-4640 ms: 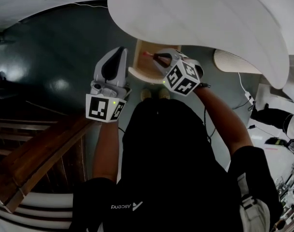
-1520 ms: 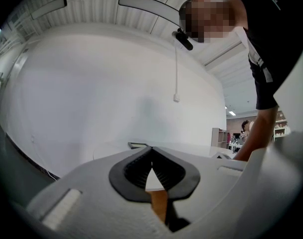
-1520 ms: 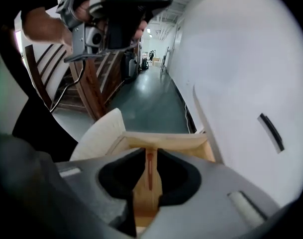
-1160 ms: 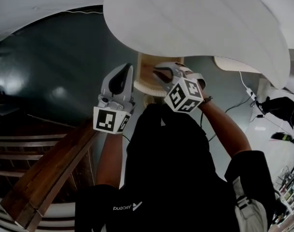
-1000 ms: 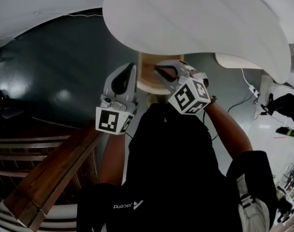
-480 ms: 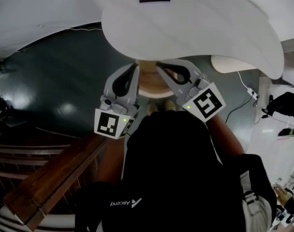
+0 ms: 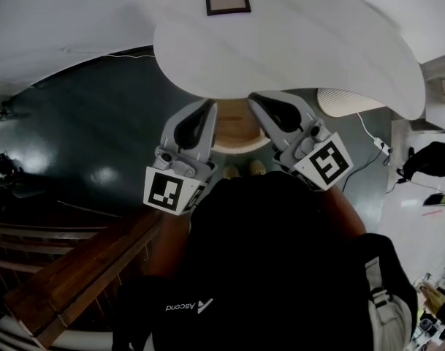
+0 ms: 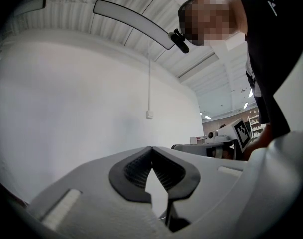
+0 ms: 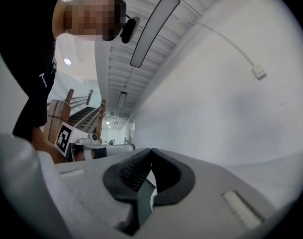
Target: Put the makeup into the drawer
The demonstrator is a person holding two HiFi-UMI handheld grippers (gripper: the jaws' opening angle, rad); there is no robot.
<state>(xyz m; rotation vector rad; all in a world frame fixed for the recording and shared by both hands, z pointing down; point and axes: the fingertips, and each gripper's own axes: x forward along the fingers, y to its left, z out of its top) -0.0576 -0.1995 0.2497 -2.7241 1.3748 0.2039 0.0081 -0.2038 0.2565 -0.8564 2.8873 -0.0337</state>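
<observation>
A white round table fills the top of the head view, and the wooden drawer shows beneath its near rim. My left gripper is just left of the drawer and my right gripper just right of it. Both are shut with nothing between the jaws. In the left gripper view the left gripper points up at a white wall, its pads meeting. In the right gripper view the right gripper is likewise shut and aimed upward. No makeup is visible in any view.
A wooden stair railing runs along the lower left over a dark floor. A small framed rectangle lies on the tabletop. A white ribbed object sits at the right. The person's shoes show below the drawer.
My right gripper has drawn back from the drawer and moved right. Both grippers now tilt upward. The red item seen in the drawer earlier is out of sight.
</observation>
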